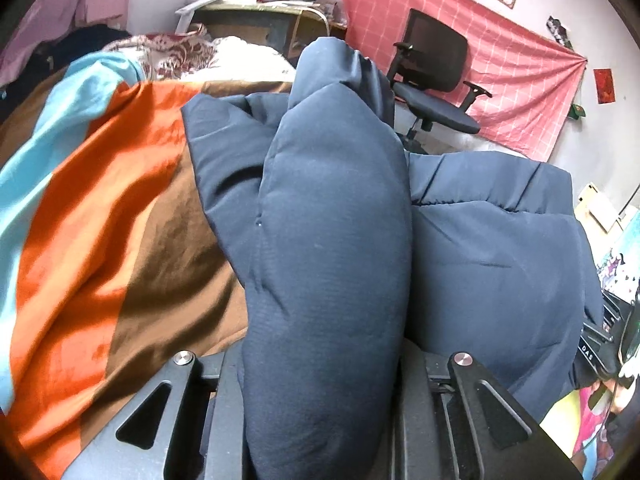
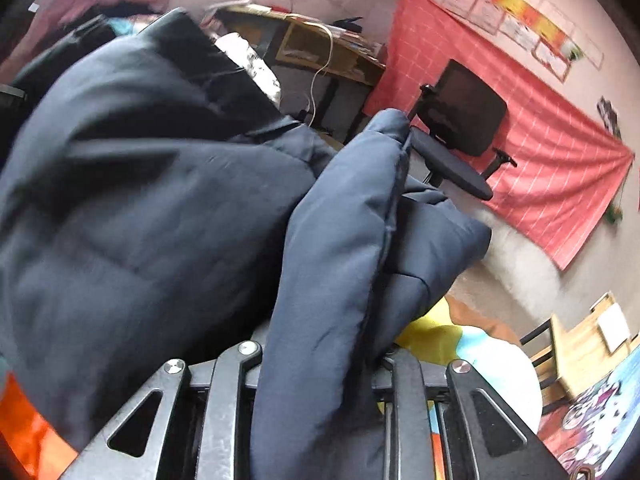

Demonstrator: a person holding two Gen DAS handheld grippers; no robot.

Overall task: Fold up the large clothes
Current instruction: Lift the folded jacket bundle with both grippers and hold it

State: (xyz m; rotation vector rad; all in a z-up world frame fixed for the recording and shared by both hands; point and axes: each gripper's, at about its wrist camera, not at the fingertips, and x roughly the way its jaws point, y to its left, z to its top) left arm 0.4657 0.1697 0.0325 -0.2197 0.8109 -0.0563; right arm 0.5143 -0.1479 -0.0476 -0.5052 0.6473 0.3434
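Garment: a padded navy jacket (image 1: 332, 248), also seen in the right wrist view (image 2: 152, 208), lies bunched on the striped bedspread (image 1: 100, 208), filling the middle and the 3 o'clock side of the left view.
Left gripper (image 1: 320, 408): closed on a thick puffy fold of the jacket, which rises between its two arms toward 12 o'clock; the fingertips are buried in the fabric and cannot be seen.
Right gripper (image 2: 324, 400): clamped on another padded fold with a stitched seam running up it toward 1 o'clock; its pads are likewise covered by cloth.
Hidden parts: no collar, zip or cuff can be made out, so which part of the jacket each gripper holds cannot be told.
Blur: in the right view the jacket's bulk at 9 o'clock is smeared and dark; its quilting lines are only faintly readable.
Bedspread: orange, brown and pale blue bands at 9 o'clock in the left view; the jacket covers its right part.
Background: a black office chair (image 1: 436, 76) stands at 1 o'clock before a pink checked cloth (image 1: 516, 80) hung on the wall; a wooden desk (image 2: 320, 52) is at 12 o'clock, partly hidden behind the jacket.
Edges: the lens rim cuts off every corner.
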